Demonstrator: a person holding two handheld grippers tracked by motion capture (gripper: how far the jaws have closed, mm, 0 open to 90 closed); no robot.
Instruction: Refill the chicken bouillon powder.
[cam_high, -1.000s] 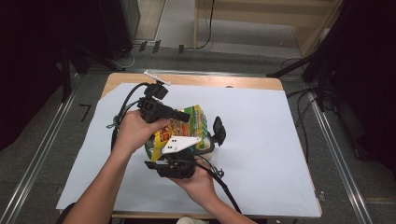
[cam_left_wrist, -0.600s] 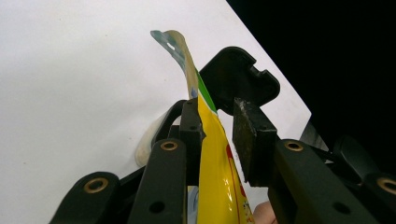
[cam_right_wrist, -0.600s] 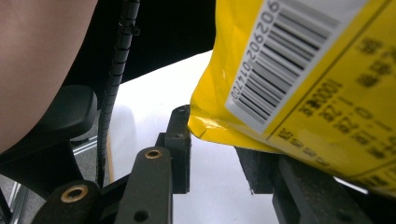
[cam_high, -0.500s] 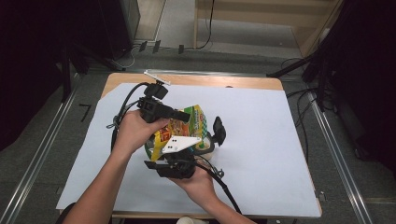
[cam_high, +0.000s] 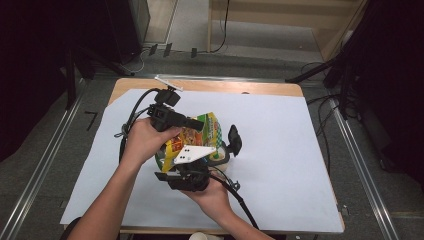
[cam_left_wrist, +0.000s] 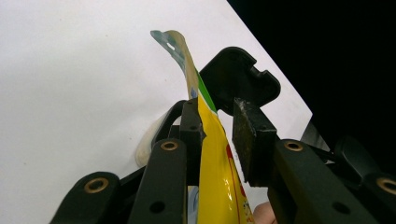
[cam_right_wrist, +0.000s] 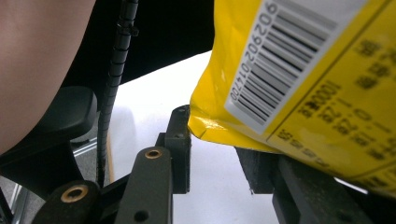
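A yellow and green snack bag (cam_high: 197, 137) stands upright on the white sheet between both hands. My left gripper (cam_high: 200, 125) reaches in from the left over the bag's top. In the left gripper view the bag (cam_left_wrist: 212, 154) runs between the jaws of the left gripper (cam_left_wrist: 217, 121); it lies against the left pad and meets the right pad low down. My right gripper (cam_high: 225, 147) comes from below, its grey plate (cam_high: 192, 154) on top. In the right gripper view, table shows between the jaws of the right gripper (cam_right_wrist: 212, 140). There the bag's barcode corner (cam_right_wrist: 289, 70) touches the left fingertip (cam_right_wrist: 180, 126).
A white paper sheet (cam_high: 300, 150) covers most of the wooden table (cam_high: 260, 87). Black cables trail from both grippers, one toward the front edge (cam_high: 240, 200). Dark stands and floor cables surround the table. A cup rim (cam_high: 205, 236) shows at the near edge.
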